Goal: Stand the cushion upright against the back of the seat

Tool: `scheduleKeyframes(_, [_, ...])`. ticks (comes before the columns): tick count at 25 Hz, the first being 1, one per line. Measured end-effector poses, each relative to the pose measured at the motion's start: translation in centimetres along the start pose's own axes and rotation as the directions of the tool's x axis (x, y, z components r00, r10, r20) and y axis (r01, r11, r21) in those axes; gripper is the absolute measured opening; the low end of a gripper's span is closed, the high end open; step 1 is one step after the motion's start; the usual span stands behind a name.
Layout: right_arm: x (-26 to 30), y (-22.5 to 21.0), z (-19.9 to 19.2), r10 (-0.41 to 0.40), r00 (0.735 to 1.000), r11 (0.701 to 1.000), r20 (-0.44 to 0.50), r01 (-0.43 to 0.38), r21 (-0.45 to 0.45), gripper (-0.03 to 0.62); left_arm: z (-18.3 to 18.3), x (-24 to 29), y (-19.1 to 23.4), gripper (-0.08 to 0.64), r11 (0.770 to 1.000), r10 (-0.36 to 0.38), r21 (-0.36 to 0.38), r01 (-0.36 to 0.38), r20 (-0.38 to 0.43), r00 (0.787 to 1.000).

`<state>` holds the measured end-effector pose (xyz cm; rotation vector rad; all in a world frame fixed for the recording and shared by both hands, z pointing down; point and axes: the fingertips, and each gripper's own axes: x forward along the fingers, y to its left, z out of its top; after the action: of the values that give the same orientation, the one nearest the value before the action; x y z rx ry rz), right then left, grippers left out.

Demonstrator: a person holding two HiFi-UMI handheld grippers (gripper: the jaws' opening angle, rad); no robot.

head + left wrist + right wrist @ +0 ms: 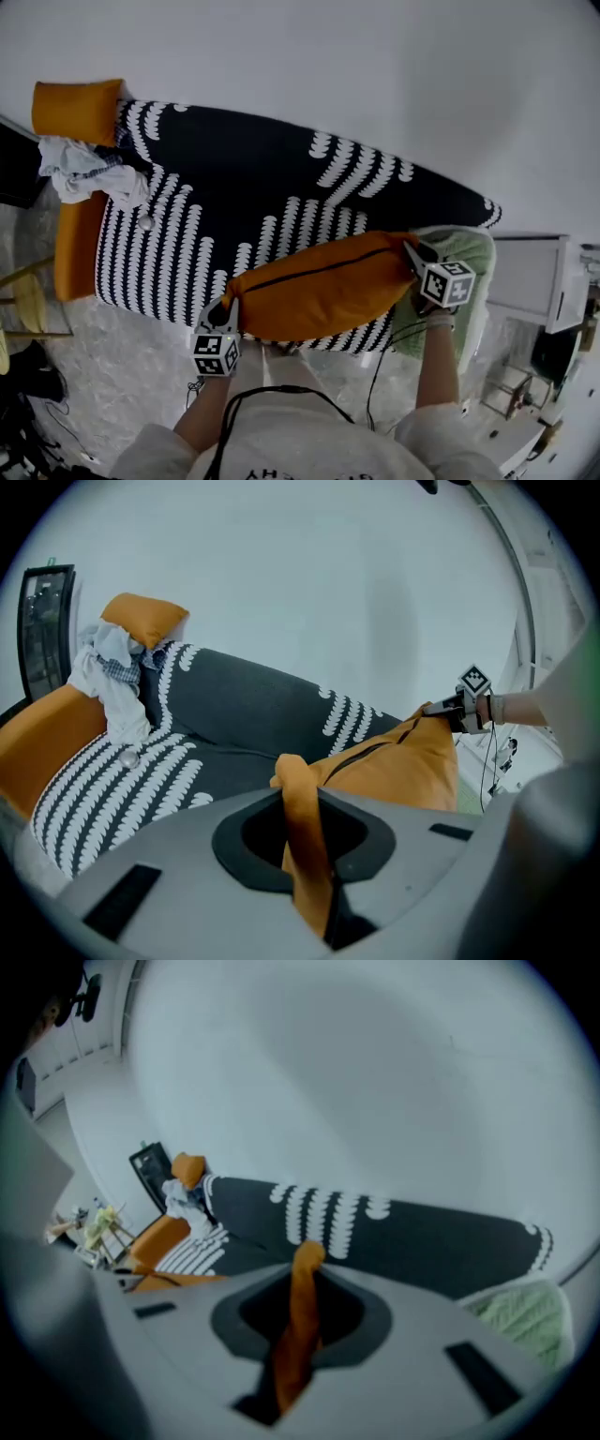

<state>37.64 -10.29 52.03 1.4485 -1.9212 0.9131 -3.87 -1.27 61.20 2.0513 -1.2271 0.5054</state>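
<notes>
Left gripper (225, 310) and right gripper (413, 249) each pinch an end corner of the cushion (323, 286). Its long axis spans between them, and the seat back (272, 155) lies just beyond.

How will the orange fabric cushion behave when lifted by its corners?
Probably floppy: the orange fabric cushion bunches into thin folds inside the left gripper and right gripper. Likely light for its bulk, since two corner pinches seem to carry it. It may slump unless leaned on the black-and-white seat back.
</notes>
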Motion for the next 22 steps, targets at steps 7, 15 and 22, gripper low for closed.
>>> scheduleKeyframes(7, [-1.6,-1.0,-0.3,-0.039,0.997,0.994,0.068,0.031,0.107,0.054,6.8,2.0,1.3,0.060,0.998,0.018,0.063,-0.021,0.053,0.998])
scheduleKeyframes(15, [-0.7,-1.8,-1.2,-0.040,0.997,0.986,0.064,0.029,0.165,0.054,14.1,6.0,2.5,0.060,0.993,0.023,0.116,-0.037,0.119,0.993])
scheduleKeyframes(22, [1.8,-2.1,-0.4,-0.048,0.997,0.992,0.062,0.040,0.122,0.054,19.0,9.8,3.8,0.060,0.986,0.028,0.160,-0.055,0.163,0.986])
